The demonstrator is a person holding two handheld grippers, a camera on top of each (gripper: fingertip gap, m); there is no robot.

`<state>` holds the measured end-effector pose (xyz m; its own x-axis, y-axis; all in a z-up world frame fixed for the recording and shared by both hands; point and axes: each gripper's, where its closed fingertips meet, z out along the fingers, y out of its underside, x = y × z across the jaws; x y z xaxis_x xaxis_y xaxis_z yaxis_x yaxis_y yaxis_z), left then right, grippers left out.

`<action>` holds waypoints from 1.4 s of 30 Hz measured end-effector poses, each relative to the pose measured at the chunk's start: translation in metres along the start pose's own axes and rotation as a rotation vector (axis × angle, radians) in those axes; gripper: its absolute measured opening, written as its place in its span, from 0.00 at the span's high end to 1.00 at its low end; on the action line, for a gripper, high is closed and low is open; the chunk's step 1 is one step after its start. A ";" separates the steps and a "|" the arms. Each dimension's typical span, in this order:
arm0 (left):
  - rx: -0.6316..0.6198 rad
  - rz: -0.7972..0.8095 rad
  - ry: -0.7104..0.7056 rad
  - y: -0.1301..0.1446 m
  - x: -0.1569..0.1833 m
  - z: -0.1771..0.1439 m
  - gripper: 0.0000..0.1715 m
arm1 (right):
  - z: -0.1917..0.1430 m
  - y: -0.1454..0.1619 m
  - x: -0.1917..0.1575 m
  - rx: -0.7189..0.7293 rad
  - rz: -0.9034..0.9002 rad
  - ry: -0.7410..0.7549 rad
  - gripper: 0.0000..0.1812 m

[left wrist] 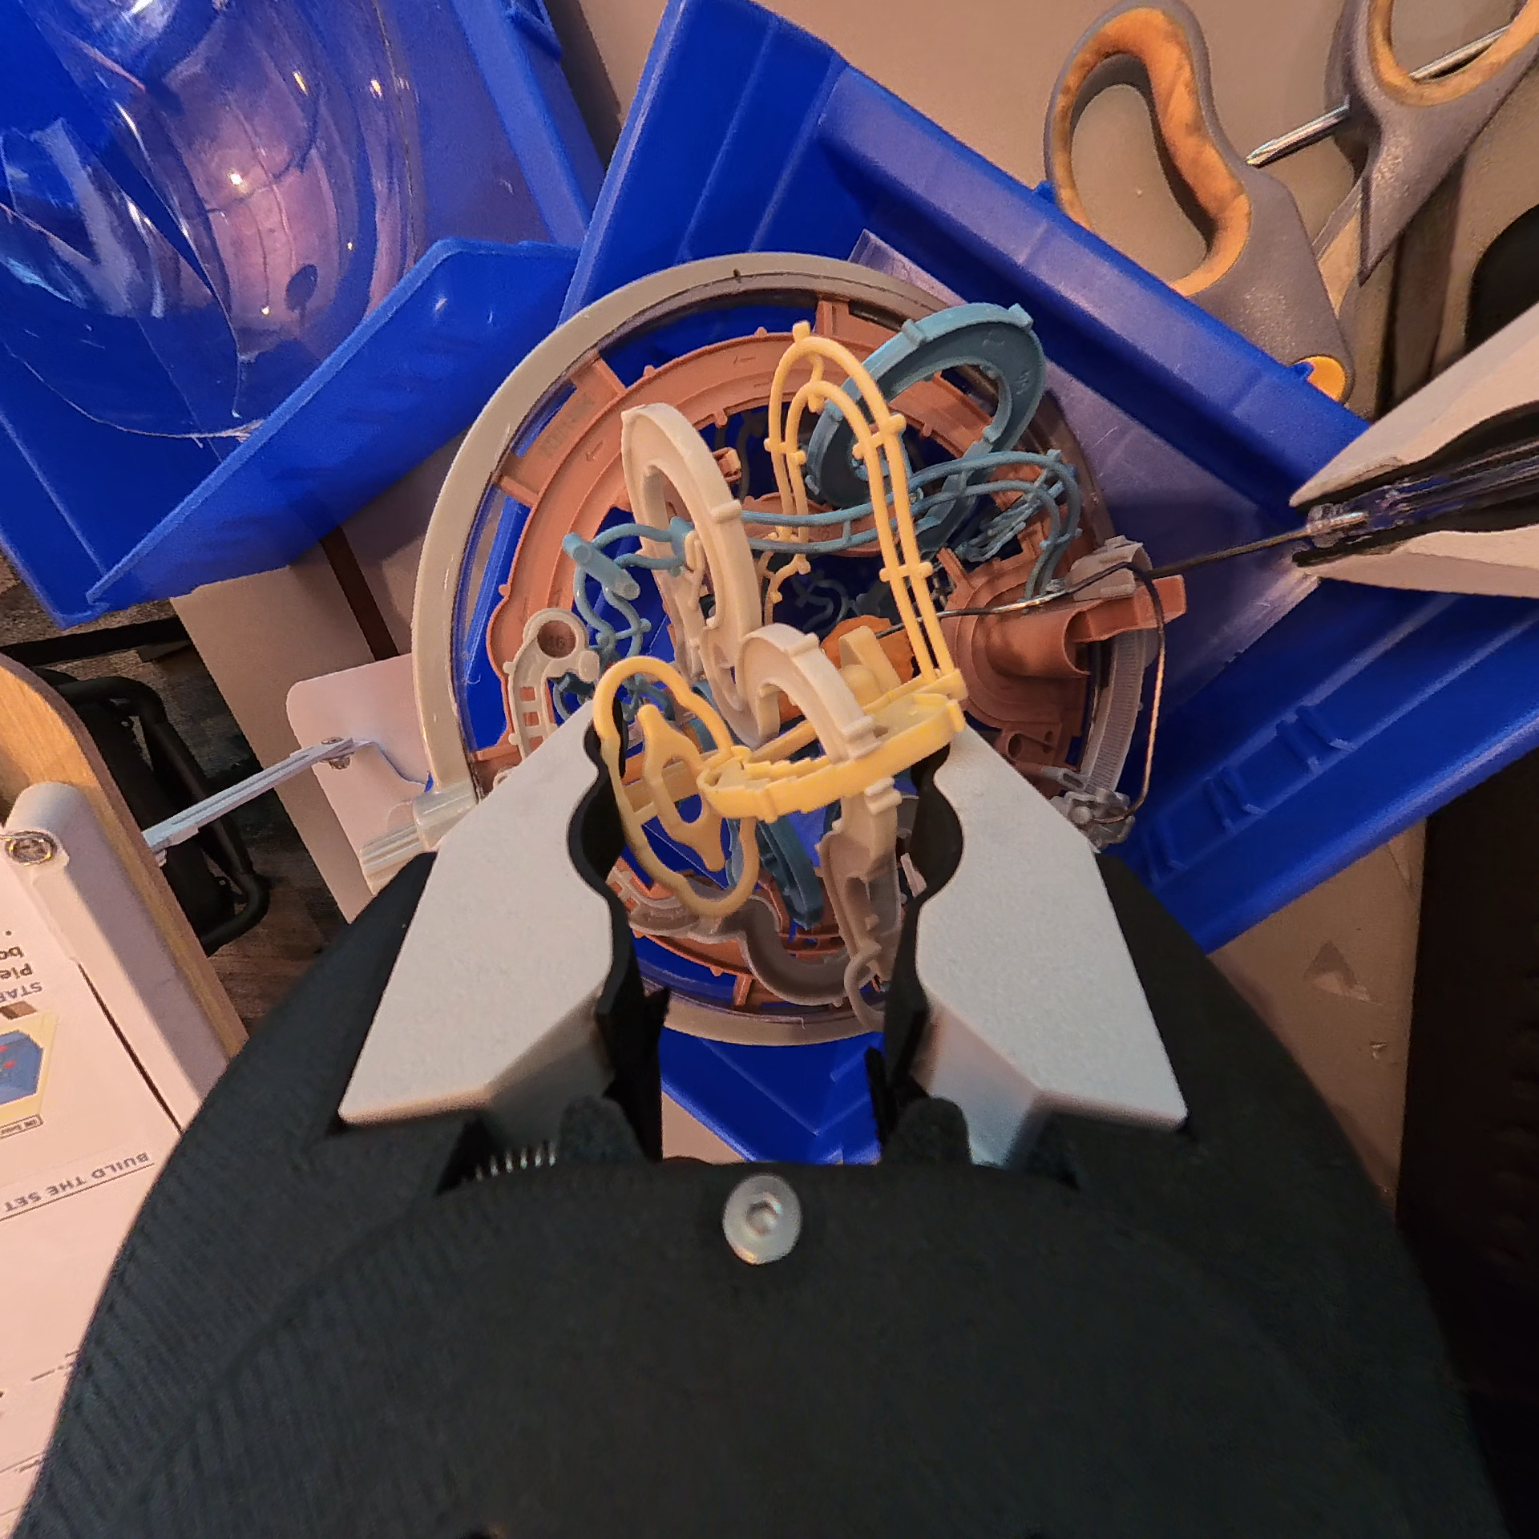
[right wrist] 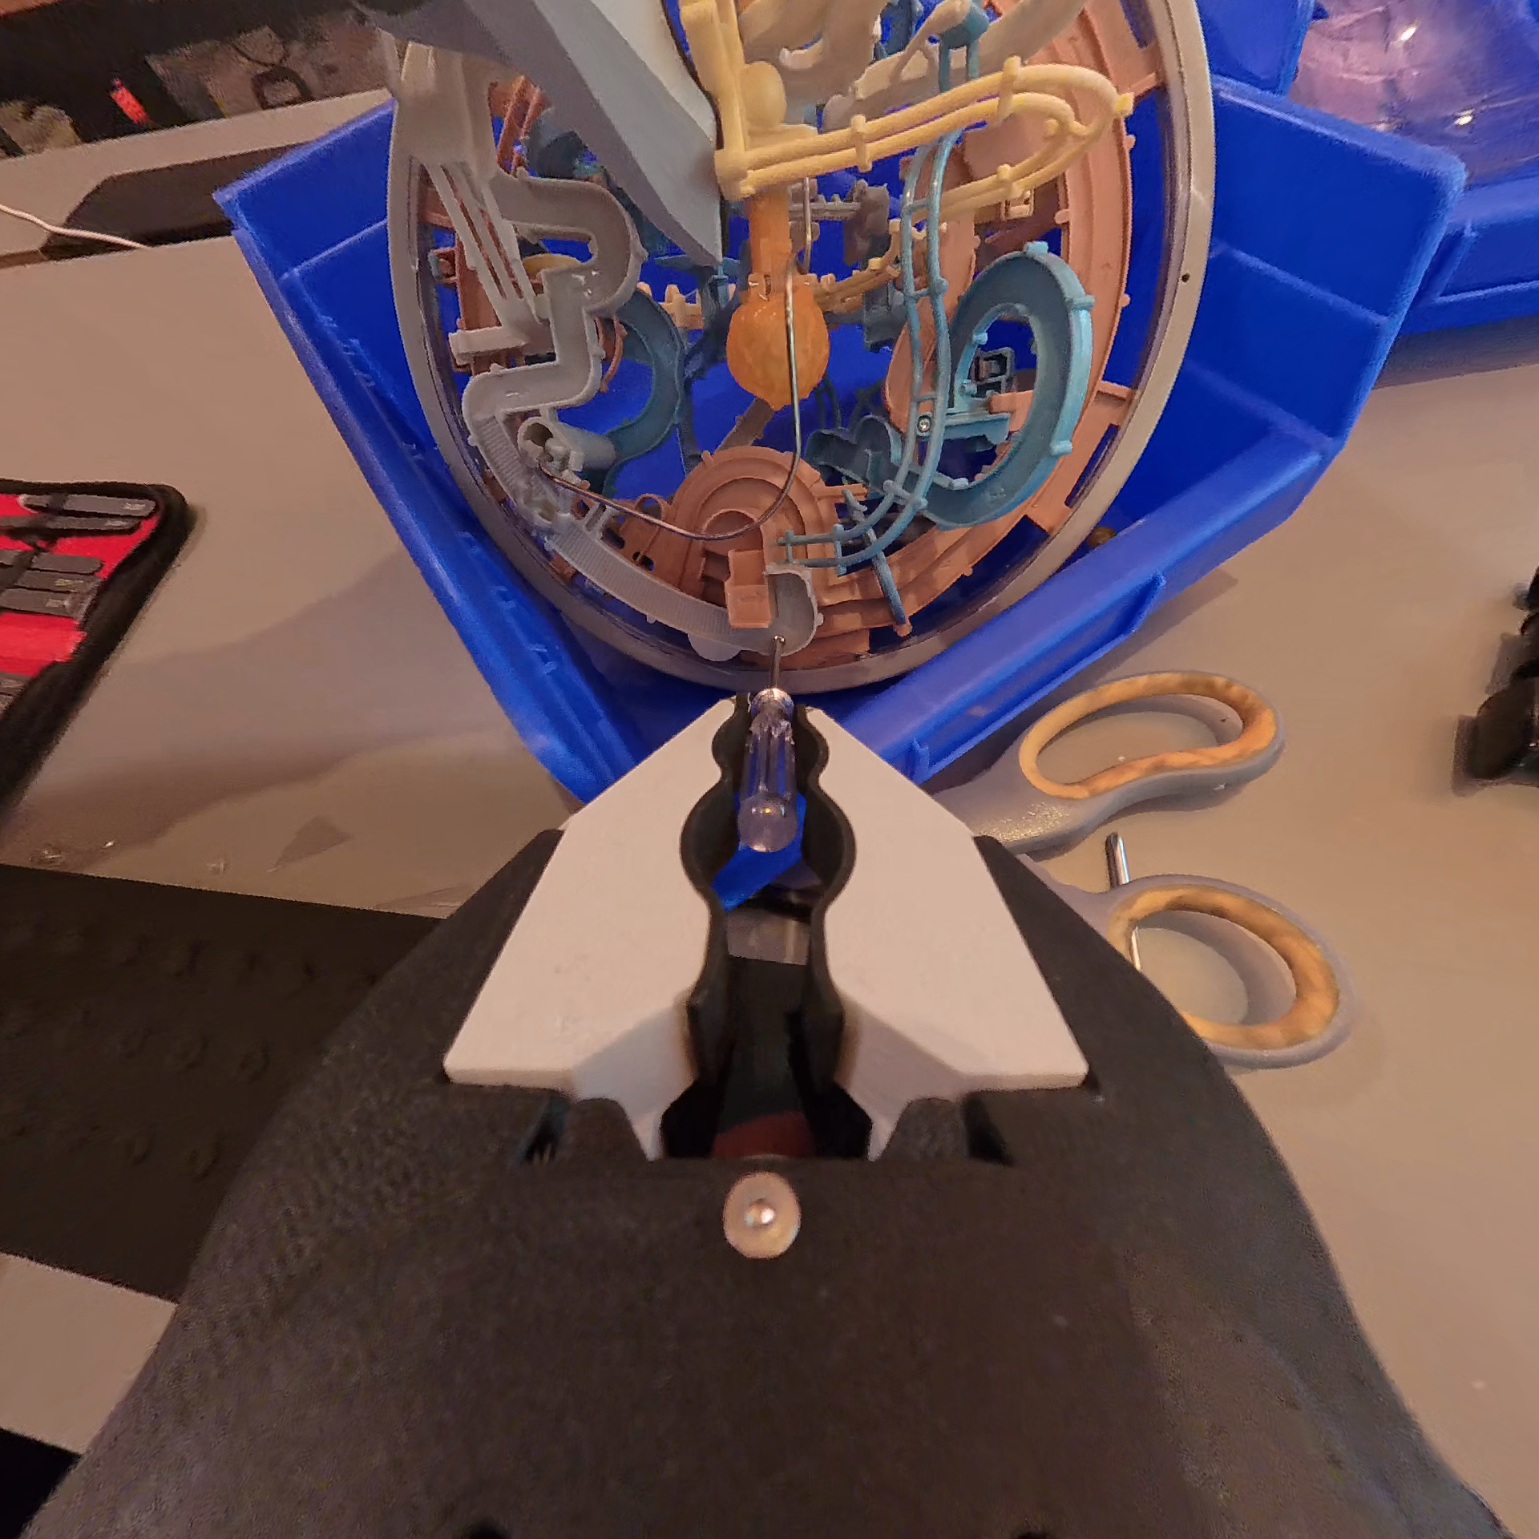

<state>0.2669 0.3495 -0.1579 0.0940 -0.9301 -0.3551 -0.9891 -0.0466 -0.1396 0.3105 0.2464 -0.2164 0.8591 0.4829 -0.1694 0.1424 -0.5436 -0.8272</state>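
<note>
- The right gripper [right wrist: 770, 716] is clenched on a small clear-handled screwdriver [right wrist: 770, 779], its tip at the grey track of the round plastic maze [right wrist: 799, 350].
- The left gripper [left wrist: 770, 749] grasps the maze's yellow rails [left wrist: 833, 779].
- The maze rests in a blue plastic bin [right wrist: 1299, 466]; a clear dome [left wrist: 191, 216] fills another.
- Grey-and-orange scissors [right wrist: 1166, 749] lie on the grey table [right wrist: 250, 583].

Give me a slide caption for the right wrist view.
Right tool grips a clear-handled pick whose wire tip meets the maze ball's grey track.
</note>
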 end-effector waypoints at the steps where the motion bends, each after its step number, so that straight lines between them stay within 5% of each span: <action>1: 0.001 -0.001 -0.001 0.000 0.000 0.000 0.61 | 0.000 0.000 0.000 -0.004 -0.016 0.014 0.96; 17: 0.017 -0.009 0.001 0.002 -0.003 0.002 0.61 | 0.005 -0.004 0.000 -0.121 -0.622 -0.004 0.97; 21: 0.015 -0.004 0.003 0.002 -0.004 0.002 0.61 | 0.005 -0.004 0.000 -0.172 -0.940 -0.012 0.96; 28: 0.014 0.003 -0.017 0.002 -0.008 0.003 0.61 | 0.009 -0.006 0.002 -0.229 -1.819 0.008 0.96; 31: 0.022 -0.018 -0.019 0.002 -0.010 0.003 0.61 | 0.009 -0.008 0.001 -0.295 -2.052 -0.017 0.97; 34: 0.052 -0.048 -0.042 0.000 -0.012 0.004 0.61 | 0.003 -0.013 0.002 -0.367 -1.966 -0.085 0.96; 37: 0.098 -0.064 -0.068 -0.003 -0.013 0.005 0.61 | -0.012 -0.024 0.005 -0.396 -1.509 -0.088 0.96; 42: 0.124 -0.068 -0.068 -0.004 -0.014 0.005 0.61 | -0.020 -0.026 0.014 -0.188 -0.771 -0.065 0.96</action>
<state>0.2705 0.3647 -0.1571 0.1720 -0.8991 -0.4024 -0.9589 -0.0594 -0.2773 0.3288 0.2534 -0.1867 0.4550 0.8060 0.3786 0.7707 -0.1435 -0.6208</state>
